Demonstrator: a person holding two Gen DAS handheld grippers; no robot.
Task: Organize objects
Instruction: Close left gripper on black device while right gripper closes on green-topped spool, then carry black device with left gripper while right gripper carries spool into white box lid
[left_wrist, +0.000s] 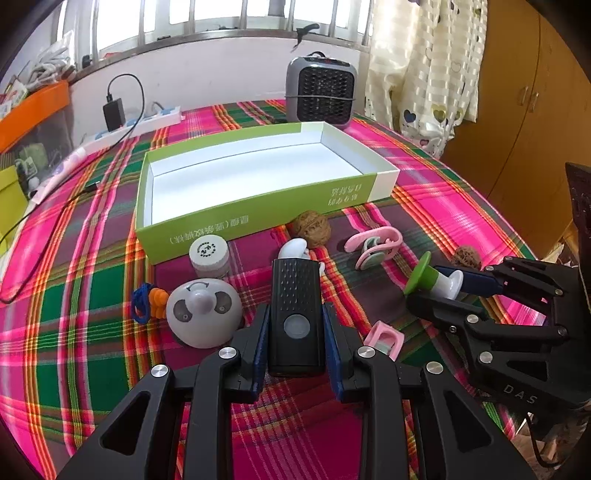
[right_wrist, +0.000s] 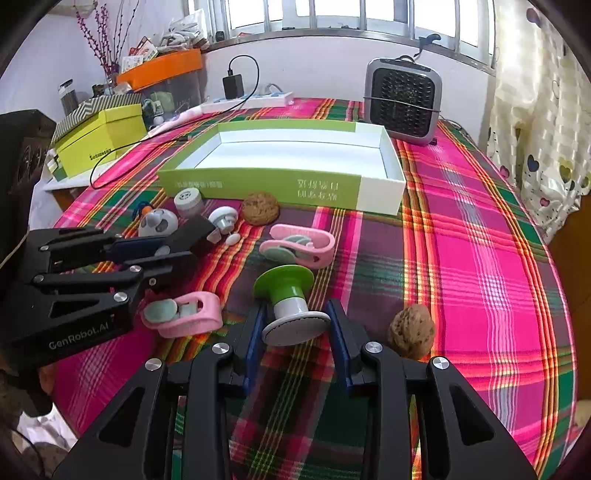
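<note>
Left wrist view: the left gripper (left_wrist: 297, 332) is closed on a black rectangular device (left_wrist: 295, 314), its blue pads (left_wrist: 260, 350) pressed to both long sides; the device has a round grey button on its face and lies over the pink-and-green plaid tablecloth (left_wrist: 74, 332). At about two o'clock from it the right gripper (left_wrist: 476, 291) holds a green-and-white spool-shaped piece (left_wrist: 434, 282) by its white end. In the right wrist view that piece (right_wrist: 291, 306) sits between the fingers (right_wrist: 341, 332), green flange away from the camera; pad contact looks likely on both sides but is not fully clear. The open green-and-white box (left_wrist: 258, 206) stands at twelve o'clock from the black device, well apart from both grippers. Between them lie a walnut (left_wrist: 309, 229), a white-capped jar (left_wrist: 208, 256) and a pink clip (left_wrist: 375, 245). A grey panda-faced dome (left_wrist: 203, 312) sits at nine o'clock, just beside the left fingers, with an orange-and-blue trinket (left_wrist: 149, 302) beyond it. A second pink clip (left_wrist: 384, 338) lies at three o'clock, a second walnut (right_wrist: 412, 328) just right of the right gripper. A grey heater (left_wrist: 320, 92) stands behind the box.
</note>
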